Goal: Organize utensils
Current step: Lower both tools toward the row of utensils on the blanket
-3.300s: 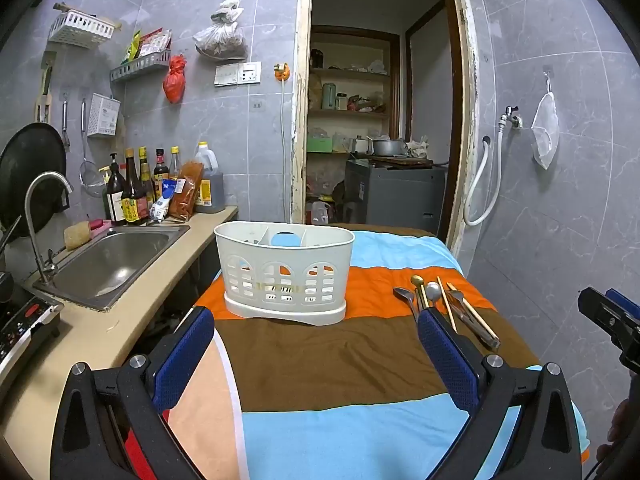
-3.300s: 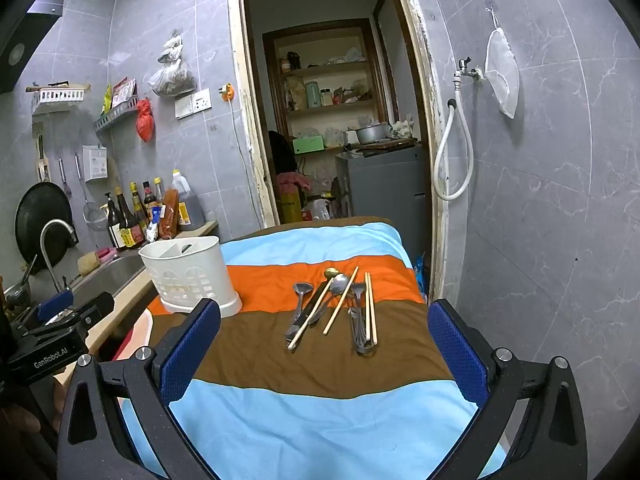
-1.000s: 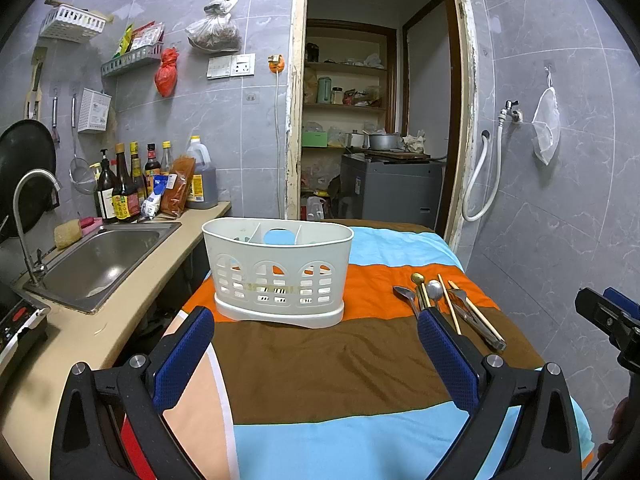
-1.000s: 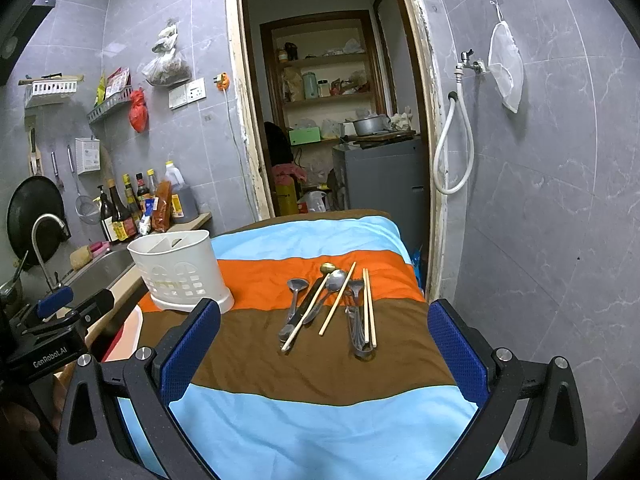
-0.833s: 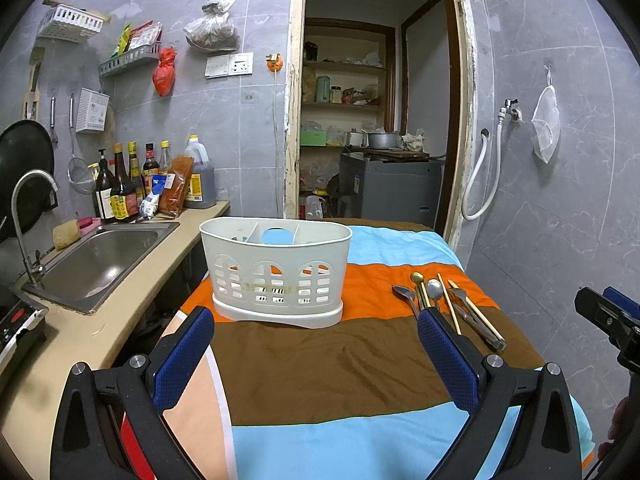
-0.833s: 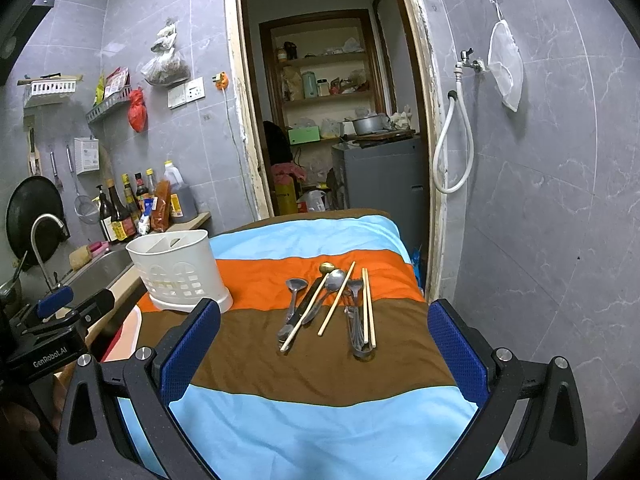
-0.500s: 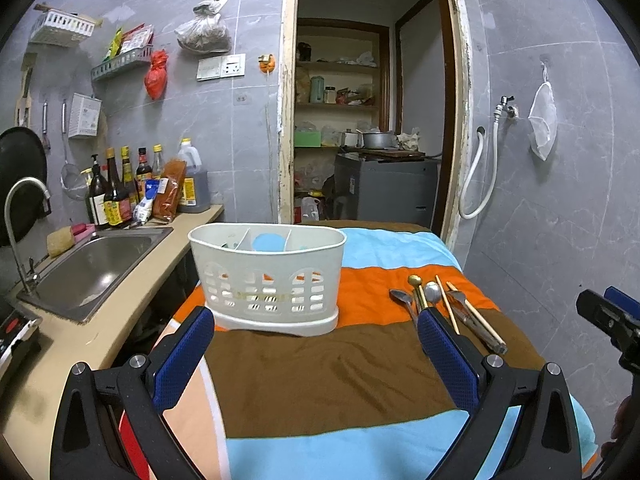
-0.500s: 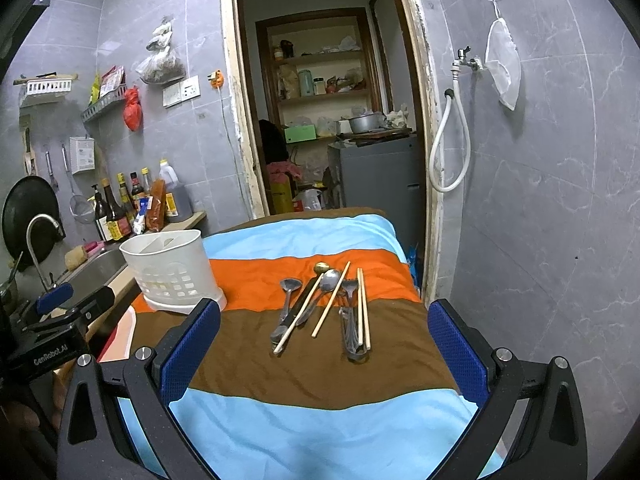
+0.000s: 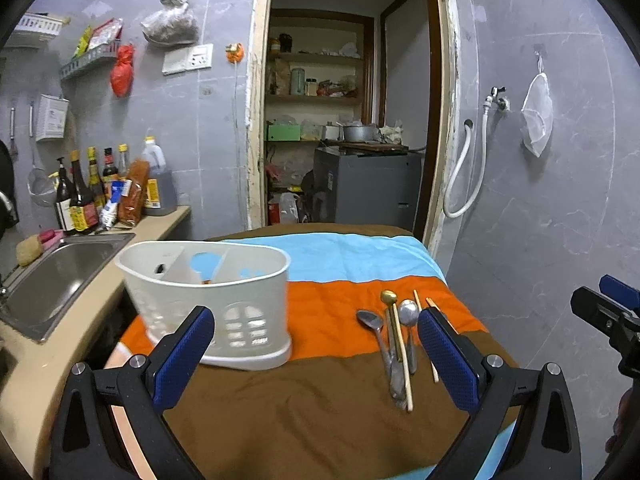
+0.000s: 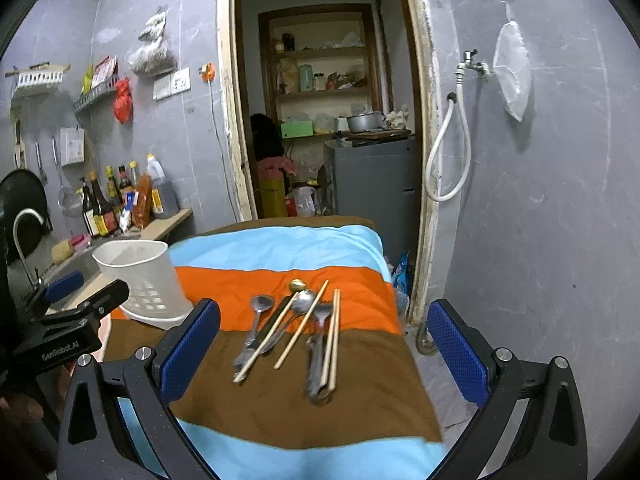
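A white slotted utensil holder [image 9: 212, 300] stands on the striped cloth at the left; it also shows in the right wrist view [image 10: 140, 280]. A pile of spoons [image 10: 260, 320] and wooden chopsticks [image 10: 332, 336] lies on the cloth to its right, and shows in the left wrist view [image 9: 396, 344]. My left gripper [image 9: 316, 344] is open and empty, low over the cloth facing the holder. My right gripper [image 10: 324, 344] is open and empty, with the utensil pile between its fingers and a little ahead.
The table wears a blue, orange and brown striped cloth [image 10: 280, 400]. A steel sink [image 9: 52, 276] and counter with sauce bottles [image 9: 92, 192] lie to the left. A tiled wall with a hose [image 10: 444, 160] is close on the right. An open doorway [image 9: 340, 120] is behind.
Both grippers have moved forward and lower toward the table. The holder and the utensil pile look larger and nearer. Nothing was taken hold of.
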Tool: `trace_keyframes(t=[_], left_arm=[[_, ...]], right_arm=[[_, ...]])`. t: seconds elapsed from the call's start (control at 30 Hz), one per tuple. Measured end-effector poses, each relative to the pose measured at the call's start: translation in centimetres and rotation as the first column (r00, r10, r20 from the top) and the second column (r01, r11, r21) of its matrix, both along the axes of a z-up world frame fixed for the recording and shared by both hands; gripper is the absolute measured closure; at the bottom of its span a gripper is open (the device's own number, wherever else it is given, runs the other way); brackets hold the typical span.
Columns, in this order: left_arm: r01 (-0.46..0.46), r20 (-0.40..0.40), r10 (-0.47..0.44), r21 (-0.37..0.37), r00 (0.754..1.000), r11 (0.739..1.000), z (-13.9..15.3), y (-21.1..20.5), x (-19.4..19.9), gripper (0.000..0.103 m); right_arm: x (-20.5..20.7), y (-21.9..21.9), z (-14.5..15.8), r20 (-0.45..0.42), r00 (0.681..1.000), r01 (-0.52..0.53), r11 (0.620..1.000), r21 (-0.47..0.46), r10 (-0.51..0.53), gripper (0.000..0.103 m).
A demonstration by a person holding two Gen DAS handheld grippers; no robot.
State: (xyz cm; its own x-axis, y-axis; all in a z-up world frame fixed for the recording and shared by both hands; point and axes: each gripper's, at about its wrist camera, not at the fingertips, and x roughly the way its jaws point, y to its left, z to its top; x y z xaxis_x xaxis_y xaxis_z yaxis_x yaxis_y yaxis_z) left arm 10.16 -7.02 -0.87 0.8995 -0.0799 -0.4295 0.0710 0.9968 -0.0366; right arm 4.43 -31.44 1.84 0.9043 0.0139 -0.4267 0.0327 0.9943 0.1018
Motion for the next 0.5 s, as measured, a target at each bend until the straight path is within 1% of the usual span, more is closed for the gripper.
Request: trace_keyframes(t=[0.1,0.3,0.37,0.4,0.43,0.47,0.5], left_arm=[[0.005,-0.036,-0.004,0.017,0.999,1.000,-0.6,-1.5,2.3,0.001],[0.023,-0.101,-0.017,0.062,0.995,0.998,-2.3,-4.3,6.4,0.001],[0.029,-0.124,-0.018,0.082,0.992,0.996,-3.1,-5.2,7.8,0.003],[0.034,-0.139,-0.021,0.086,0.990,0.996,-3.4,-5.5,8.5,0.006],[0.042,-0.159,-0.028,0.086,0.987,0.995,-3.8,-5.8,9.3,0.011],[0.050,-0.185,-0.033,0.085,0.982,0.995,-4.3,-6.1,10.1,0.017],[0.053,-0.206,-0.035,0.083,0.978,0.995,-4.8,-6.4,10.7,0.020]], right_arm=[[2.6,-1.3,-0.4,-0.032,0.999,-0.022,1.000,-0.014,0.022,0.001],[8.5,-4.8,-3.1,-0.138,0.989,-0.032,0.995,0.096,0.045,0.002],[10.6,-5.8,-4.4,-0.171,0.982,-0.059,0.989,0.137,0.083,0.006],[11.2,-5.8,-5.0,-0.176,0.980,-0.069,0.987,0.148,0.094,0.011],[12.4,-6.0,-5.9,-0.199,0.973,-0.087,0.982,0.165,0.119,0.020],[13.3,-6.0,-6.7,-0.213,0.967,-0.102,0.978,0.180,0.140,0.025],[13.9,-6.0,-7.2,-0.219,0.963,-0.113,0.975,0.190,0.154,0.034]])
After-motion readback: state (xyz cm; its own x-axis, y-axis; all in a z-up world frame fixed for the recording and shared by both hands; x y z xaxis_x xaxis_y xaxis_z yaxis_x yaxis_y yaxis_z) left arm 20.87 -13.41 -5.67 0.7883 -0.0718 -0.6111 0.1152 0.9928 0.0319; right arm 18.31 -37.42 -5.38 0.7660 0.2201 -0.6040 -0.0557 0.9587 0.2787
